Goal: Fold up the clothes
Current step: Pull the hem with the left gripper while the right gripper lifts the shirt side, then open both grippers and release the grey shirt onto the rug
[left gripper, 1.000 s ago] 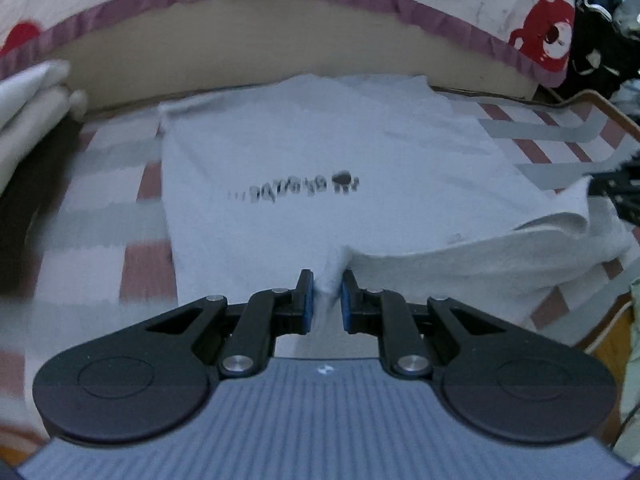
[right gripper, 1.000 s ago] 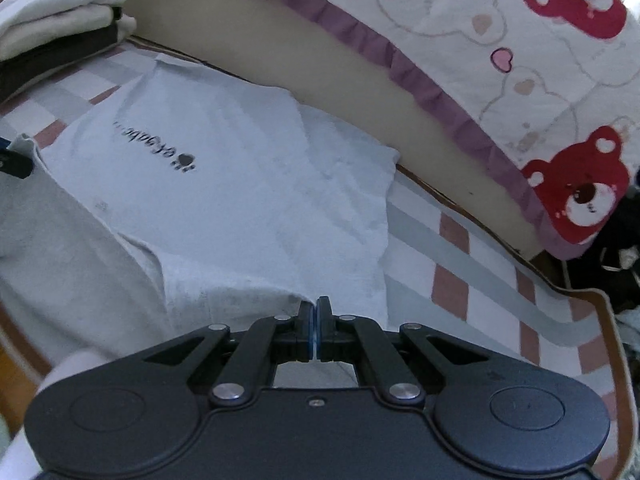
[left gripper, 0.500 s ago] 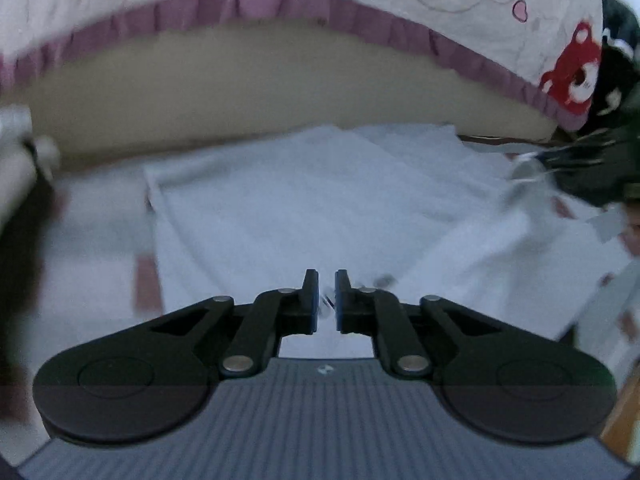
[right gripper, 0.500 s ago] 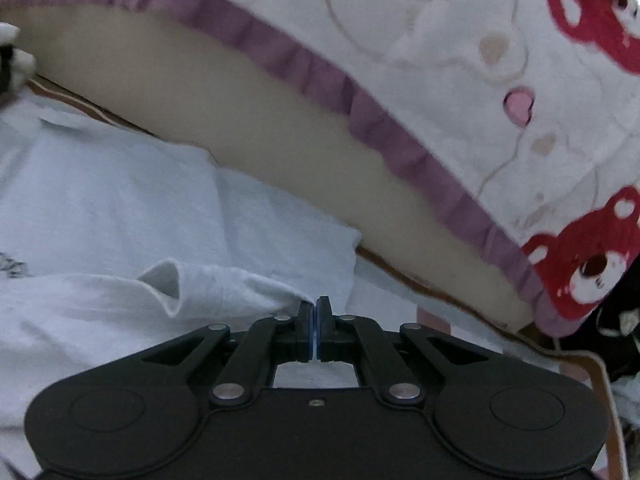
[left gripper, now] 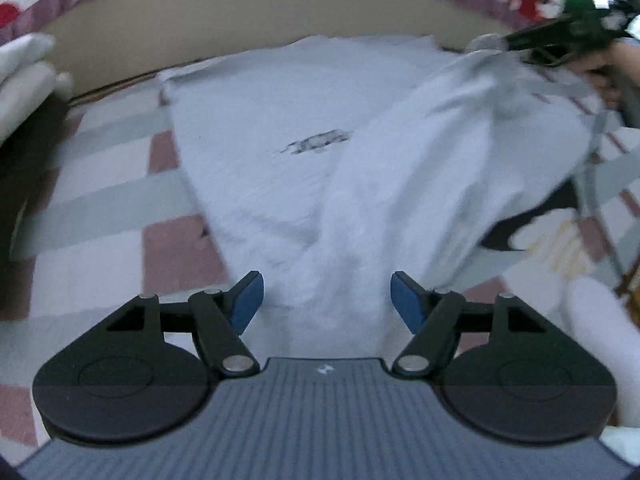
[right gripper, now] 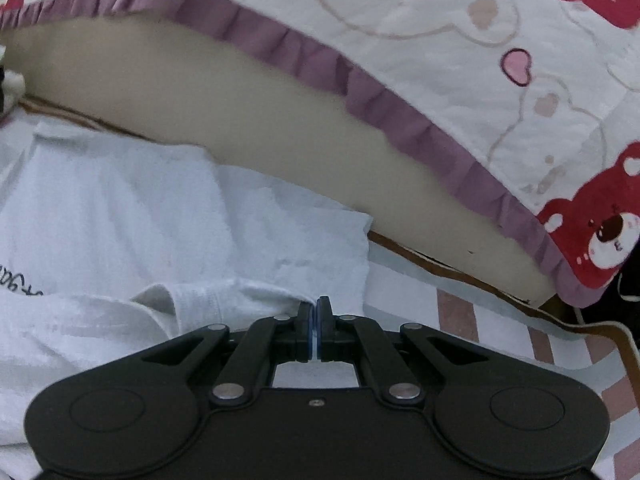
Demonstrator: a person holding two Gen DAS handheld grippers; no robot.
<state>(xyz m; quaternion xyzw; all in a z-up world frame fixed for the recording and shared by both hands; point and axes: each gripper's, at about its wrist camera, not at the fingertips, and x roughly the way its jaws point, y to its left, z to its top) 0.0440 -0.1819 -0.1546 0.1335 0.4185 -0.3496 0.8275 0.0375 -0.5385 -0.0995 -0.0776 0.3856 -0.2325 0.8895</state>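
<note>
The pale T-shirt (left gripper: 280, 128) lies spread on a checked mat (left gripper: 120, 200) of red, grey and white squares, its far edge close to the tan side of a bed (right gripper: 240, 120). A quilt (right gripper: 460, 40) printed with red bears hangs over that bed, its purple frill marking the upper limit of the space.

The left claw (left gripper: 327, 300) stands wide open, blue pads well apart, with a raised ridge of the shirt running up between them; the pads touch no cloth that can be seen. The right claw (right gripper: 317, 328) is closed tight on a fold of the shirt's edge, pinched between its pads. In the left wrist view this same claw shows at the upper right, blurred, lifting that side of the shirt off the mat so that a dark gap opens beneath the cloth.

Bare mat lies open to the left of the shirt and along the right beside the bed. A stack of folded cloth (left gripper: 24, 76) sits at the far left, cut off by the frame. The dark print (left gripper: 316, 142) on the shirt is too smeared to read. A white shape at the lower right of the left view cannot be identified.
</note>
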